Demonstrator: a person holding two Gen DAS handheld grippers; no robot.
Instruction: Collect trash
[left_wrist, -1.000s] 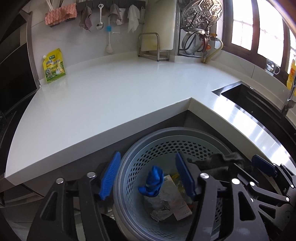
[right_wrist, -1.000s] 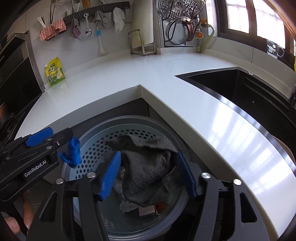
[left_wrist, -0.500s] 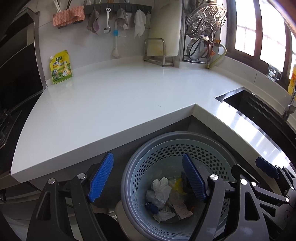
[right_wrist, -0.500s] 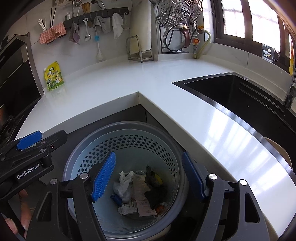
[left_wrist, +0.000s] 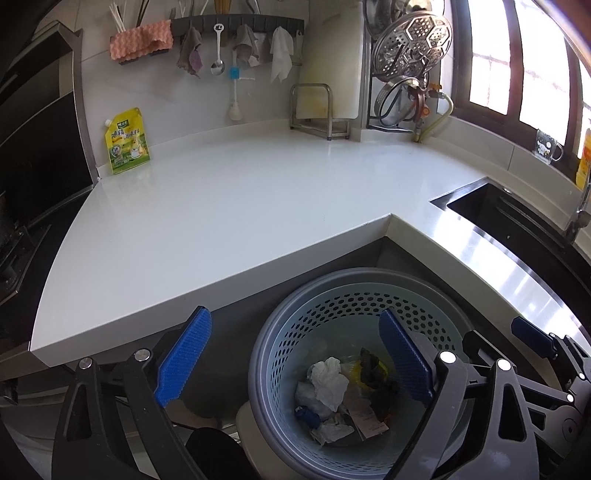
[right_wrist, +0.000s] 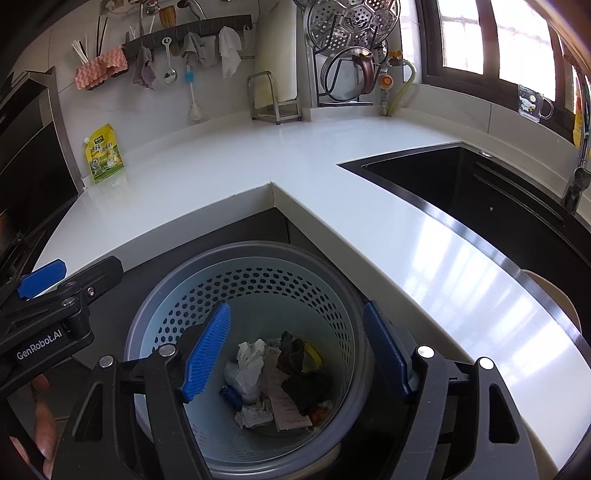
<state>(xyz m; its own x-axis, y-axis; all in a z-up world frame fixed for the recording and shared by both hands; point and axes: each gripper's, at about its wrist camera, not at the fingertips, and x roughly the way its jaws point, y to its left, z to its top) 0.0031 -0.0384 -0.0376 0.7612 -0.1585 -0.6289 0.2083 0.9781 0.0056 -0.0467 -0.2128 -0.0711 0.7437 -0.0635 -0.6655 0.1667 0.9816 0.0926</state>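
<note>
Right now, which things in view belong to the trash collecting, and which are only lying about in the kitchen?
Belongs to the job:
- bin
- crumpled tissue
- dark rag
- receipt
- small blue scrap
- left gripper and right gripper, jaws open and empty

Just lying about:
- yellow pouch
- pink cloth
- spoon
- steamer rack
- sink
- cup

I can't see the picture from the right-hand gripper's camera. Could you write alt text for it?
The open, empty right gripper hovers over a perforated bin holding crumpled tissue, a dark cloth and a receipt. Behind lie a white L-shaped counter and a black sink.
</note>
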